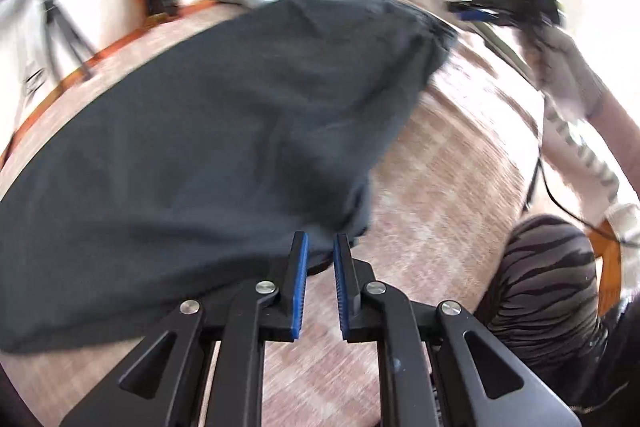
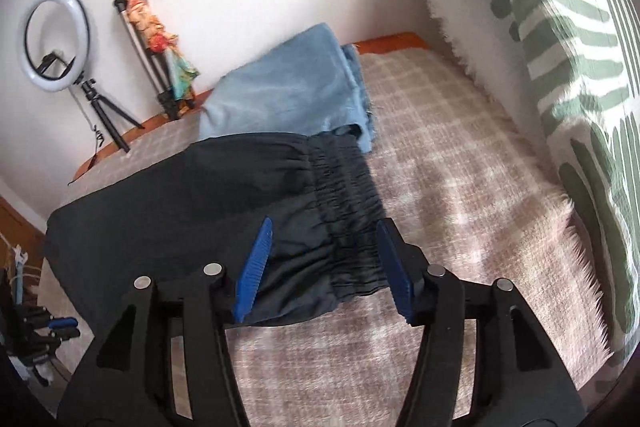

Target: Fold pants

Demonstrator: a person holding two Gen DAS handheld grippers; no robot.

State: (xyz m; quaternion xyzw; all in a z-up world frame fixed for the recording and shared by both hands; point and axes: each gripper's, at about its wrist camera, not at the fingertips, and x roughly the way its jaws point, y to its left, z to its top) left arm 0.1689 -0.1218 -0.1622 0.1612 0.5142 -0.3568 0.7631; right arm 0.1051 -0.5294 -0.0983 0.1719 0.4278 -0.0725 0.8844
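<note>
Dark pants (image 2: 192, 195) are lying flat on the plaid bed (image 2: 460, 187), long axis running from the elastic waistband (image 2: 348, 195) leftward. Right gripper (image 2: 326, 267) is hovering wide open over the waistband; left gripper (image 1: 320, 283) is narrowly open, holding nothing. Folded blue jeans (image 2: 292, 87) are sitting just beyond.

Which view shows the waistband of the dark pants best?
The right wrist view: the gathered elastic waistband is sharp and lies between the open fingers of the right gripper. The left wrist view is motion-blurred and shows the pants mostly as a dark sheet, with the waistband end far off and indistinct.
</note>
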